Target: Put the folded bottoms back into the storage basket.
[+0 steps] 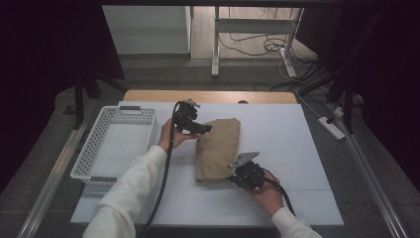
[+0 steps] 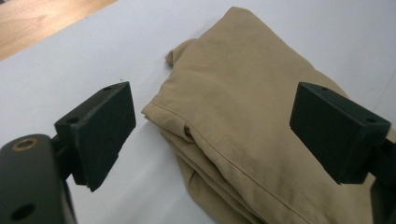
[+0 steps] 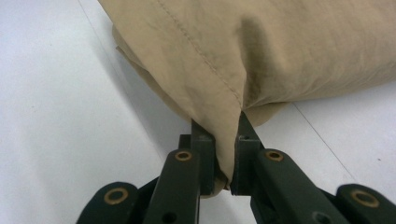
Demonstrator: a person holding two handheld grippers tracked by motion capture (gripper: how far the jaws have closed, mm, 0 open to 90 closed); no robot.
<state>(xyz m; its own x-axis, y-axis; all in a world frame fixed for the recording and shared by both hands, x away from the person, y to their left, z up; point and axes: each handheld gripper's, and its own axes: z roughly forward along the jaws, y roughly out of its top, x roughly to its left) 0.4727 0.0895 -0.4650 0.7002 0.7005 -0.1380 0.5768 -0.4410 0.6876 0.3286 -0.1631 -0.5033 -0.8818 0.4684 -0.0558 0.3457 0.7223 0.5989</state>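
**One tan garment, two grippers, one basket**

Count: one folded tan garment (image 1: 217, 148), one white basket (image 1: 116, 144), two grippers, one white table cover (image 1: 292, 144). The garment lies mid-table on the cover, just right of the basket, not touching it.

The right gripper (image 3: 225, 154) has its jaws pressed together, pinching a fold at the garment's near right corner; the cloth bunches up from the pinch. In the high view the right gripper (image 1: 246, 173) sits at that corner.

The left gripper (image 2: 212, 126) has its jaws spread wide, over the garment's far left edge, one jaw above bare cover, the other above cloth; whether they touch it is hard to tell. In the high view the left gripper (image 1: 190, 119) is at the garment's top edge.

Layers of the fold are stacked, count unclear. Basket interior partly hidden by a sleeve (image 1: 133, 191).
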